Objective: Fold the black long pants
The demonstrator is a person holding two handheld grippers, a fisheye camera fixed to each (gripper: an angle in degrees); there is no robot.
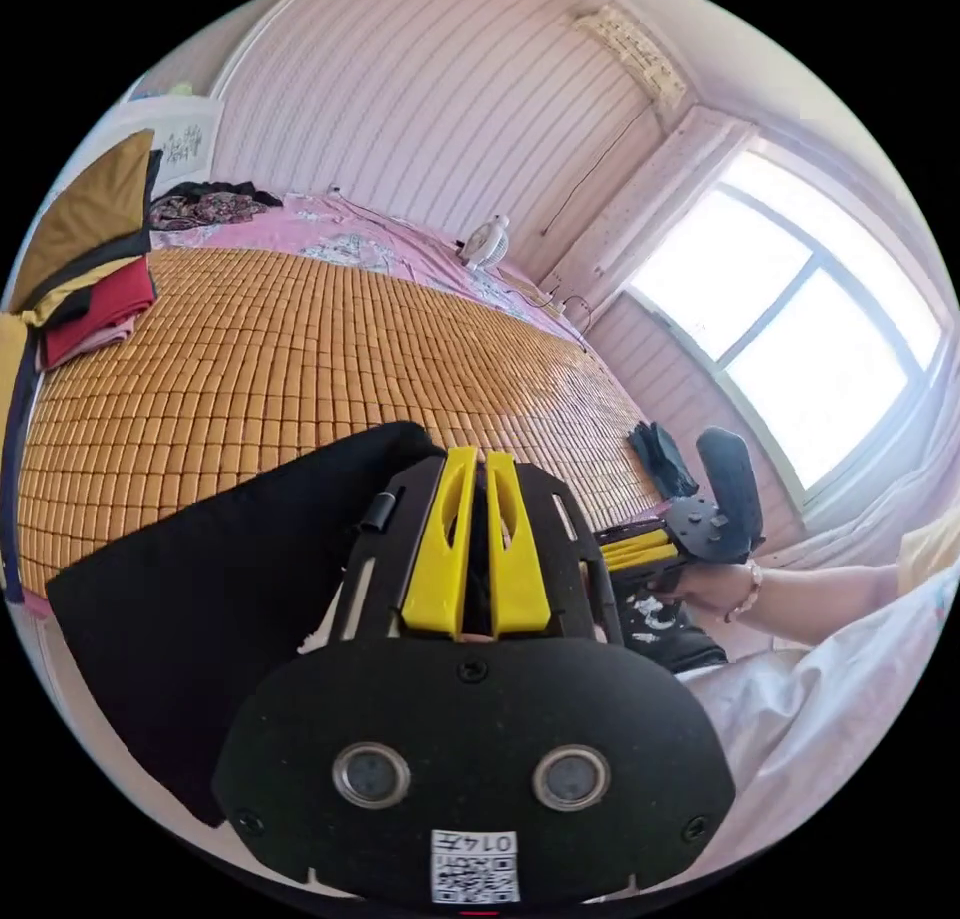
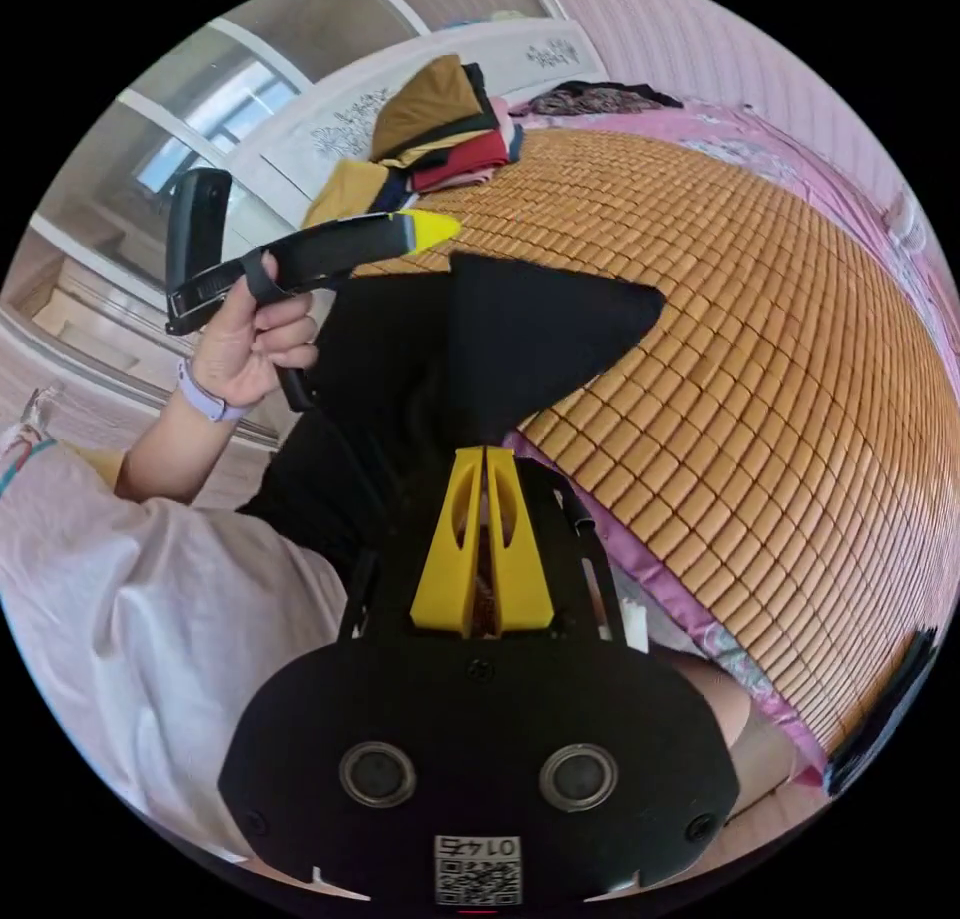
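Now both grippers hold the black long pants up at the near edge of the bed, mid-fold.

Left gripper [image 1: 478, 459] has its yellow jaws drawn narrow with dark cloth between them, and the black long pants [image 1: 200, 599] spread from it over the bamboo mat [image 1: 300, 359]. Right gripper [image 2: 486, 454] likewise pinches a bunched edge of the pants, which fan out toward the mat. A stack of folded clothes [image 2: 440, 129] sits at the far end. Judging by this, a fold is under way; the next move calls for carrying both held edges across together, keeping the cloth taut, and laying them down squarely.
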